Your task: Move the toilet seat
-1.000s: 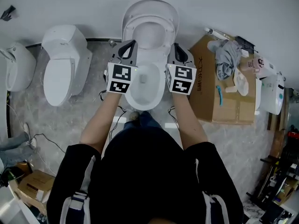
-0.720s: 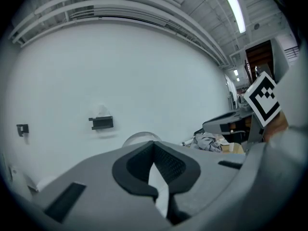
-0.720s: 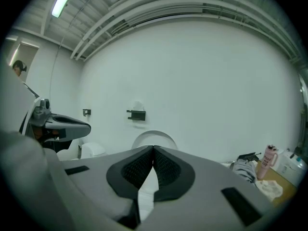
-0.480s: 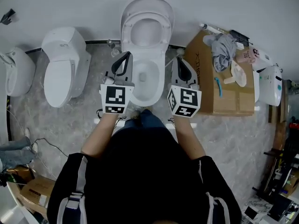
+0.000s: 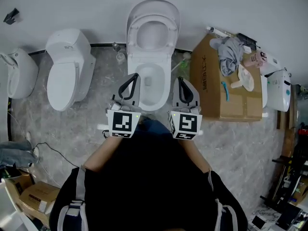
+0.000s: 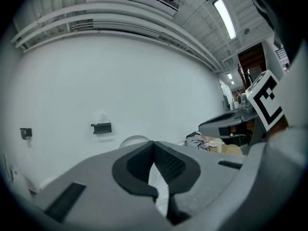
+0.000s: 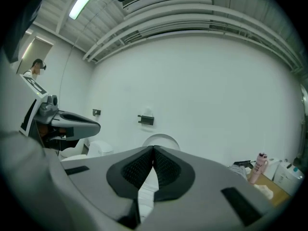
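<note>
Left gripper, right gripper drawn back from toilet seat, level, fingers together

The left gripper and right gripper have drawn back from the toilet.

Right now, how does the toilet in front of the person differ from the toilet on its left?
The front toilet has its seat raised against the wall and stands open; the left toilet is closed. The front toilet faces the person straight; the left toilet sits slightly turned. Both are white, at the same wall.
</note>
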`<action>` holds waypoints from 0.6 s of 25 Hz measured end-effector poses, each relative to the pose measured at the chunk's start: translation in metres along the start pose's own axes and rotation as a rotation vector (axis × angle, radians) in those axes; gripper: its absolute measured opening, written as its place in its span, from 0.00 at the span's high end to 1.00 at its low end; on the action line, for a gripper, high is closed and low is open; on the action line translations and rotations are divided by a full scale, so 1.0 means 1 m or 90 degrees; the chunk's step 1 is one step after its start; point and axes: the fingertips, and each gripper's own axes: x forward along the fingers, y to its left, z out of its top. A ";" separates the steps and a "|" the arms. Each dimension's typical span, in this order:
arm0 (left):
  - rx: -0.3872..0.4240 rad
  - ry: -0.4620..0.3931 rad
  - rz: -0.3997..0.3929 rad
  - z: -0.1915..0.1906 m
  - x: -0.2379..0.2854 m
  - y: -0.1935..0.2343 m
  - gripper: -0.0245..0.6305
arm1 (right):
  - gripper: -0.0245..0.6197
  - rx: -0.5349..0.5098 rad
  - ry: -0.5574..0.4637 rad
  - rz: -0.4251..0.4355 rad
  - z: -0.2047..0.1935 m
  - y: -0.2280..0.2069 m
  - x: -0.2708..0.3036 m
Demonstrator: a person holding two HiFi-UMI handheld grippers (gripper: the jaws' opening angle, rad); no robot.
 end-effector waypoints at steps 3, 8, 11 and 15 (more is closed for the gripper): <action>0.009 0.001 -0.002 0.000 0.002 -0.007 0.95 | 0.93 -0.006 0.003 0.017 -0.002 0.001 0.002; -0.001 -0.018 0.001 0.006 0.009 -0.011 0.95 | 0.93 -0.004 -0.008 0.048 0.000 0.005 0.005; -0.011 -0.026 -0.003 0.010 0.011 -0.013 0.95 | 0.93 0.004 -0.011 0.053 0.003 0.005 0.006; -0.015 -0.028 -0.004 0.011 0.015 -0.017 0.95 | 0.93 0.002 -0.014 0.057 0.006 0.000 0.008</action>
